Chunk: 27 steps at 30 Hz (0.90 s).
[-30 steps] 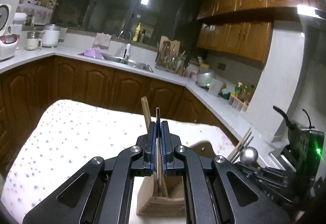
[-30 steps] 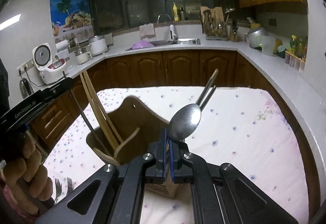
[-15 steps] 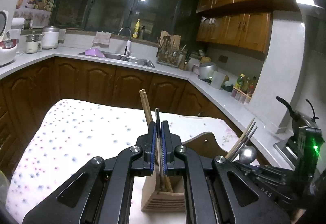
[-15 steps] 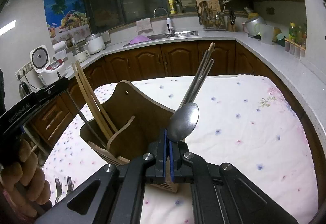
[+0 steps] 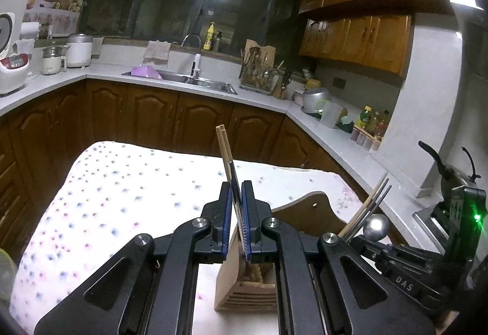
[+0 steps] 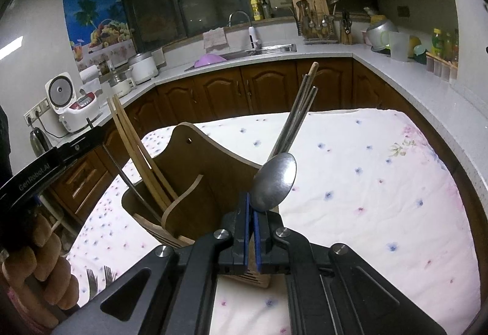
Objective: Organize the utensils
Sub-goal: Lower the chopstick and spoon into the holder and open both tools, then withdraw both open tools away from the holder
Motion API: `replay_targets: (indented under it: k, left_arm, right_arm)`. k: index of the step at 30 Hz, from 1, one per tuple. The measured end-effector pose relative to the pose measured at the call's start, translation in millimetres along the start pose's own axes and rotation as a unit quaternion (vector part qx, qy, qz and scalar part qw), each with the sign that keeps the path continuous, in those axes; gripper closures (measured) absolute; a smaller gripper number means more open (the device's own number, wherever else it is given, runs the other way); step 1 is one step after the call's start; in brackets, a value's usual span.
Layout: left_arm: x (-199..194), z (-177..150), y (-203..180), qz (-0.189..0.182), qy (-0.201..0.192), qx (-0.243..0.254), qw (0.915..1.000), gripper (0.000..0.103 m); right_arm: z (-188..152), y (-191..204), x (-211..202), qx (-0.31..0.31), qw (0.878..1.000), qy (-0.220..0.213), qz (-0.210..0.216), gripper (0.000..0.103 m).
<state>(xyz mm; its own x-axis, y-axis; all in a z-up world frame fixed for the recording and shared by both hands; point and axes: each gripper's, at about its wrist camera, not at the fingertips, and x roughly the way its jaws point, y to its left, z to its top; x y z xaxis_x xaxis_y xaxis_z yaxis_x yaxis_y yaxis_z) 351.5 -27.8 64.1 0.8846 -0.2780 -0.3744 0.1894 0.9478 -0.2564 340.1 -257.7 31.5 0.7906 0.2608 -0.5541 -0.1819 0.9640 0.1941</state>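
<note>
My left claw (image 5: 238, 213) grips a knife (image 5: 235, 182), my right claw (image 6: 251, 223) a spoon (image 6: 274, 182), both poised to slot into the holder (image 6: 195, 182).

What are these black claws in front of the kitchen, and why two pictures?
No robot here: a person carries a hand-held gripper in each hand, each with a camera looking along its fingers. So each picture is one tool's own view. The left gripper is closed on a thin dark metal utensil that I can't identify; the right gripper pinches a metal spoon. Both hover by a wooden utensil holder on a flowered tablecloth. Wooden chopsticks and metal chopsticks already stand in it. Two forks lie on the cloth.
</note>
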Motion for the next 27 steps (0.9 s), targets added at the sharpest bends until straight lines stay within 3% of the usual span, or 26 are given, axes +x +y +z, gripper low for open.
replay_targets:
  k: [8, 13, 15, 19, 22, 24, 27]
  left_arm:
    - [-0.4, -1.7, 1.3, -0.002, 0.004, 0.000, 1.0000, 0.098]
    - [-1.0, -1.9, 0.3, -0.001, 0.004, 0.001, 1.0000, 0.094]
    - [-2.8, -2.9, 1.3, -0.001, 0.003, 0.000, 1.0000, 0.085]
    - [-8.6, -7.0, 2.7, 0.002, -0.002, 0.001, 1.0000, 0.070]
    - [-11.3, -9.6, 3.5, 0.004, 0.000, -0.001, 1.0000, 0.049]
    - [-16.0, -12.4, 5.2, 0.006, -0.006, -0.005, 1.0000, 0.034]
    - [-20.7, -13.7, 8.2, 0.009, -0.005, -0.008, 0.9999, 0.025]
  right_arm:
    - [-0.2, -1.6, -0.4, 0.004, 1.000, 0.000, 0.005, 0.098]
    - [0.4, -5.1, -4.6, 0.011, 1.000, -0.008, -0.003, 0.090]
    - [0.0, -6.5, -7.6, 0.014, 1.000, -0.014, -0.007, 0.076]
    - [-1.0, -8.5, -10.4, 0.018, 1.000, -0.017, -0.009, 0.071]
    - [-2.2, -9.7, -11.4, 0.022, 1.000, -0.017, -0.008, 0.068]
    - [-3.6, -9.5, -13.0, 0.022, 1.000, -0.019, -0.005, 0.056]
    - [-6.3, -7.9, -17.3, 0.019, 1.000, -0.025, -0.001, 0.044]
